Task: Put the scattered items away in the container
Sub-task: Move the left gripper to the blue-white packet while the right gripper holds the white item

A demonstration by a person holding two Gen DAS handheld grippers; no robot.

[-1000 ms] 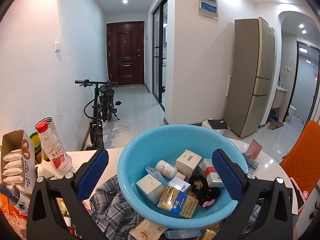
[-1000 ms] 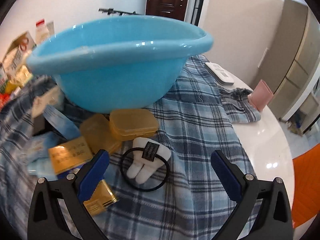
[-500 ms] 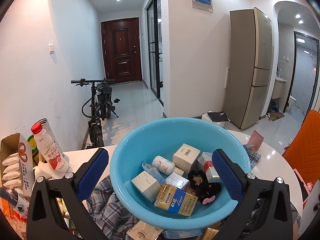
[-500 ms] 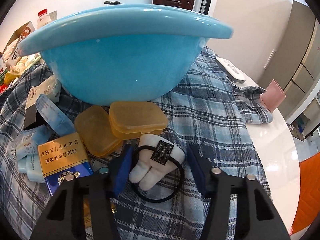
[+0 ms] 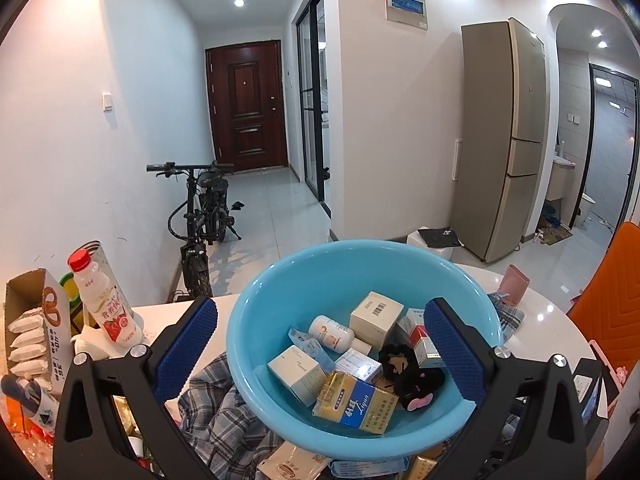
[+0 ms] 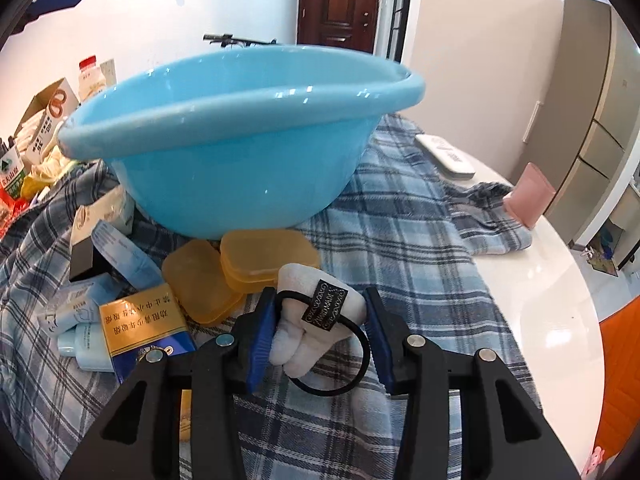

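Note:
A light blue basin [image 5: 352, 264] [image 6: 240, 132] stands on a blue plaid cloth [image 6: 400, 240]. It holds several small boxes, a white bottle [image 5: 332, 332] and a black scrunchie [image 5: 408, 372]. My left gripper [image 5: 320, 352] is open and empty, held above the basin's near side. My right gripper [image 6: 320, 328] is shut on a white plush hair tie [image 6: 316, 316] with a black elastic loop, in front of the basin. Two amber plastic cases [image 6: 240, 264], a gold and blue box [image 6: 140, 320] and pale blue packets [image 6: 80, 312] lie on the cloth beside it.
A milk bottle [image 5: 104, 300] and an open snack carton [image 5: 32, 328] stand at the left. A pink cup [image 6: 528, 196] and a white remote [image 6: 444, 156] sit on the white round table [image 6: 560, 300] at the right. An orange chair [image 5: 612, 300] is beyond.
My right gripper moved forward and closed its fingers on the white plush hair tie. My left gripper rose a little above the basin and stayed open.

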